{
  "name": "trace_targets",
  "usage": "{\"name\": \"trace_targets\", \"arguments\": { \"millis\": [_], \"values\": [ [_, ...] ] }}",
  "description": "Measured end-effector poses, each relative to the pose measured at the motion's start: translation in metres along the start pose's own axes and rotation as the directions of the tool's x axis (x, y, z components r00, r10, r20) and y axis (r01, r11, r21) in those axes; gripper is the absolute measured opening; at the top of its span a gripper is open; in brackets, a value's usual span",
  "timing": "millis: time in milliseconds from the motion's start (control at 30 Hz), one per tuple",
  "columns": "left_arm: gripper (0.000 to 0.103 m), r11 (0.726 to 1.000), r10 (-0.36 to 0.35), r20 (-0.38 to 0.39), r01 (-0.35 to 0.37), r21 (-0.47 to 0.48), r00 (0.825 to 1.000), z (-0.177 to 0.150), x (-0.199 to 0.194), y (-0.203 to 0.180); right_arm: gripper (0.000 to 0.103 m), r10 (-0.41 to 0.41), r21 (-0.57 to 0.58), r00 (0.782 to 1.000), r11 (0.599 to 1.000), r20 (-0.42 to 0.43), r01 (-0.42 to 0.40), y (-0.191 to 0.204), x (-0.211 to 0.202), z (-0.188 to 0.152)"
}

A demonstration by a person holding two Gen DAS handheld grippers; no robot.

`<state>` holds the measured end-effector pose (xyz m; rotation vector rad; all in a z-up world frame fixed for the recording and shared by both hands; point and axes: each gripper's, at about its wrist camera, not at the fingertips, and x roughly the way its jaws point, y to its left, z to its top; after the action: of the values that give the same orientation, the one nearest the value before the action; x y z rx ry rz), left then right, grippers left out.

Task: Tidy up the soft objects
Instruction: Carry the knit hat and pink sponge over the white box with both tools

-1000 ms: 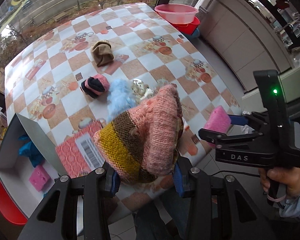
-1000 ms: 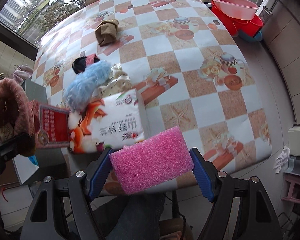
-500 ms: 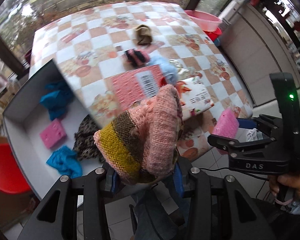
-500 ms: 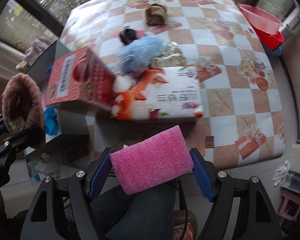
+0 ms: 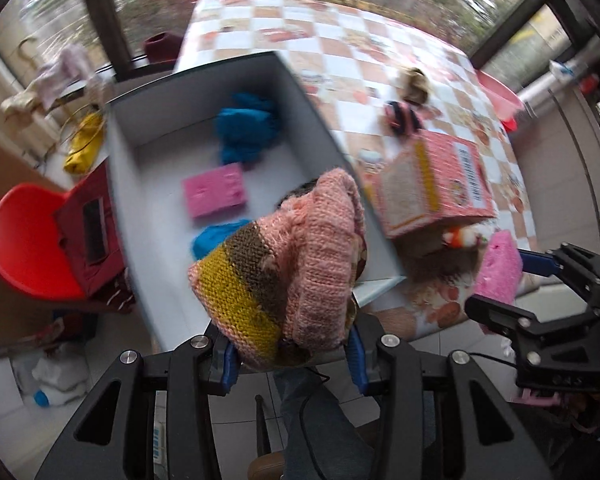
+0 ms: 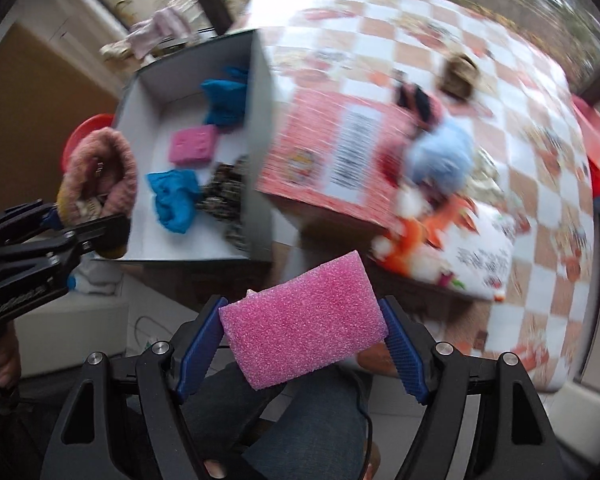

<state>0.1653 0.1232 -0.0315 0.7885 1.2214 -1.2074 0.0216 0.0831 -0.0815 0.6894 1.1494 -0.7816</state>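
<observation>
Left wrist: left gripper [image 5: 288,354] clamps knit hat [image 5: 284,268] above grey box [image 5: 140,216] | right gripper [image 6: 302,350] clamps pink sponge [image 6: 302,320] beside box

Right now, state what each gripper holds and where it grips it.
The left gripper clamps the knitted hat at its lower end. The right gripper squeezes the pink sponge by its two short ends.

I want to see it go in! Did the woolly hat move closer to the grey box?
Yes. The woolly hat, in the left gripper, now hangs over the grey box instead of the table.

two pink sponges [image 6: 302,318] [image 6: 193,145], two grippers [image 5: 290,354] [image 6: 302,350], one box [image 6: 260,128]
</observation>
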Motion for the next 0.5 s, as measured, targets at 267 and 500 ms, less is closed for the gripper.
{"name": "trace_targets", "arguments": {
  "millis": [267,500],
  "values": [
    [0.046,0.995,0.025,0.007,-0.024,-0.102,1.000,-0.006,-0.001,0.038,0.078,0.021,-0.133,0.999,0.991,0.024,-0.018,0.049,-0.001,0.029],
    [0.046,0.987,0.040,0.034,-0.034,-0.159,0.999,0.008,-0.005,0.059,0.078,0.019,-0.199,0.999,0.980,0.032,-0.012,0.074,0.004,0.058]
  ]
}}
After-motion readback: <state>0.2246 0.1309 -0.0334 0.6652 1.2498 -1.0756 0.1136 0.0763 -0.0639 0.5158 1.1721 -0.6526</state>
